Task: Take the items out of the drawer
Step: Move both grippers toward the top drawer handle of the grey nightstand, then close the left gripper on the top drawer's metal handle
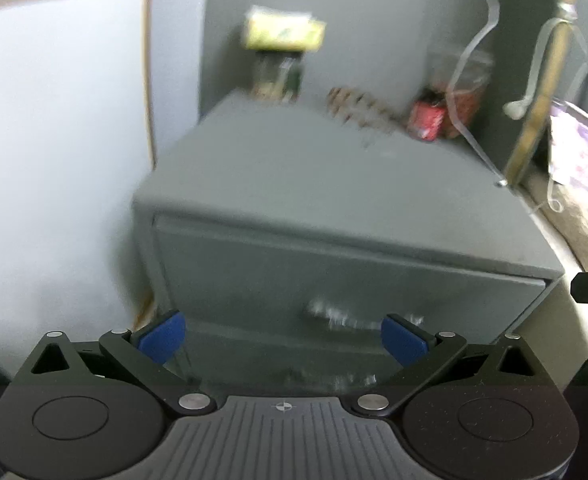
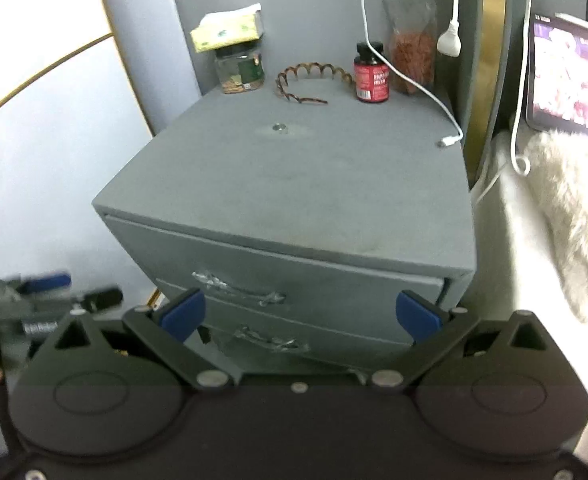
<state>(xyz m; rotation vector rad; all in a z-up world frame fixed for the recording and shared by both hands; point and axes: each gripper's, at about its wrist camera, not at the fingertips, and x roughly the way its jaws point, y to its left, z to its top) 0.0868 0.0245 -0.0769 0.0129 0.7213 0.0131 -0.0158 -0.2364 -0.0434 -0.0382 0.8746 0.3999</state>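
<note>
Plainly the biggest thing here is the grey two-drawer bedside cabinet [image 2: 294, 200], standing against a grey wall with a white fleecy bed cover [image 2: 554, 208] just to its right. Both of its drawers look shut, so whatever is to be taken out is hidden inside; the upper drawer front [image 2: 294, 276] and the lower drawer front [image 2: 294, 336] each carry a metal bar handle, the upper handle [image 2: 237, 286] being the likelier first target.

On the cabinet top, pushed to the far edge probably to keep the near part free, sit a glass jar with a yellow-green tissue pack on it [image 2: 239, 68], a brown wavy headband [image 2: 314, 78], a red-labelled dark pill bottle [image 2: 370, 74] and a clear pouch of reddish contents [image 2: 412, 40]. A white charging cable [image 2: 434, 96] hangs down the wall, its plug end lying near the right edge.

The right claw [image 2: 300, 314] hovers in front of the drawers, spread wide and holding nothing. The left claw [image 1: 283, 338], in a blurred view, is likewise wide apart and empty, facing the handles, apparently ready to pull.
</note>
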